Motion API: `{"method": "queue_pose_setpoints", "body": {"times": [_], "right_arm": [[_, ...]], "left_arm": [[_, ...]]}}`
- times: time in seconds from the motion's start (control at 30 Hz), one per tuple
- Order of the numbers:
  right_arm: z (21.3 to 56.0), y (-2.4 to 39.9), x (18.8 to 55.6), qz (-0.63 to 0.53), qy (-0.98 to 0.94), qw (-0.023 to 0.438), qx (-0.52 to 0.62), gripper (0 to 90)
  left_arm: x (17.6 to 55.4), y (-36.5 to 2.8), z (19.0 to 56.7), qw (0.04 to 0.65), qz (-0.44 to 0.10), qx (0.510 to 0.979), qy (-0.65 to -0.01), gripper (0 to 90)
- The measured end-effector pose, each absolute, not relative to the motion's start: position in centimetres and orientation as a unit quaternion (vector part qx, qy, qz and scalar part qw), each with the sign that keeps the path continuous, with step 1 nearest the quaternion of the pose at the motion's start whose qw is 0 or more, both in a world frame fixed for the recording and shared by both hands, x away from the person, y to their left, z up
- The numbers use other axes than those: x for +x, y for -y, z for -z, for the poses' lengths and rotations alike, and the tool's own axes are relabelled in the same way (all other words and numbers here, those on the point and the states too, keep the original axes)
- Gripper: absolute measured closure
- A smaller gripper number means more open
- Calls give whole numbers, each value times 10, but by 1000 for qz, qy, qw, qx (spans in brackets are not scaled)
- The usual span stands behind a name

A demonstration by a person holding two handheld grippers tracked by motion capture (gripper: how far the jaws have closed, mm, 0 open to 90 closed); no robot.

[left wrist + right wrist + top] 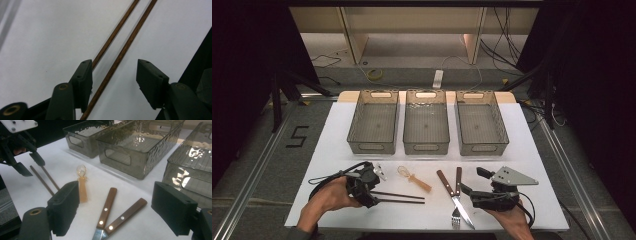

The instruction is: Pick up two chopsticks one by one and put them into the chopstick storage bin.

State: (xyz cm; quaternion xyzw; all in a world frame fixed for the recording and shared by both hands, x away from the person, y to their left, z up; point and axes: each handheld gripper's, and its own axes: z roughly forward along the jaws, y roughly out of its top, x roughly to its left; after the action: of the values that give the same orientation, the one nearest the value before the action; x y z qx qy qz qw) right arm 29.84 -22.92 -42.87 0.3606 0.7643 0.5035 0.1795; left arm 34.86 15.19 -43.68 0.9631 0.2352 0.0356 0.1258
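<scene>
Dark brown wooden chopsticks (117,37), a thin pair lying side by side on the white-covered table (337,130), are what I am going for with my left hand-held gripper (371,195). Its jaws stand partly apart, straddling the handle end of the pair: one stick runs up the gap between the pads, the other slips behind the edge of the left-hand pad, and neither pad seems to press on wood yet, so I judge this as the approach just ahead of the grasp. Next I would need to settle both sticks inside the gap and close squarely across them, or one may roll free. Measured from the chopsticks, the small clear plastic spoon with an amber handle (414,179) lies just beyond their tips, the wooden-handled knife (454,197) and wooden-handled fork (457,195) cross further to that side, and three grey translucent plastic bins (426,129) stand in a row well behind. My right hand-held gripper (472,190) rests near the knife and fork, jaws wide with nothing between them. From above, my own hand and the gripper body hide where the pads meet the sticks, and the fork's tines are hard to make out.
</scene>
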Motion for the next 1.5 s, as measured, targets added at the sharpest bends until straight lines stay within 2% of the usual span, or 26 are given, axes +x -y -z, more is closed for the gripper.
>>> {"method": "queue_pose_setpoints", "body": {"times": [0.13,0.27,0.57,1.03,1.5], "right_arm": [[429,229,298,-503,-765,179,360,232],[429,228,298,-502,-766,177,360,236],[430,227,299,-501,-769,171,358,239],[431,226,299,-496,-776,165,354,242],[432,224,299,-491,-781,161,350,247]], "left_arm": [[348,-150,444,102,-34,969,-222,558],[349,-152,450,82,-28,973,-215,610],[352,-156,454,78,-21,974,-210,676],[354,-152,461,59,-17,978,-197,689],[352,-151,460,58,-9,983,-172,767]]}}
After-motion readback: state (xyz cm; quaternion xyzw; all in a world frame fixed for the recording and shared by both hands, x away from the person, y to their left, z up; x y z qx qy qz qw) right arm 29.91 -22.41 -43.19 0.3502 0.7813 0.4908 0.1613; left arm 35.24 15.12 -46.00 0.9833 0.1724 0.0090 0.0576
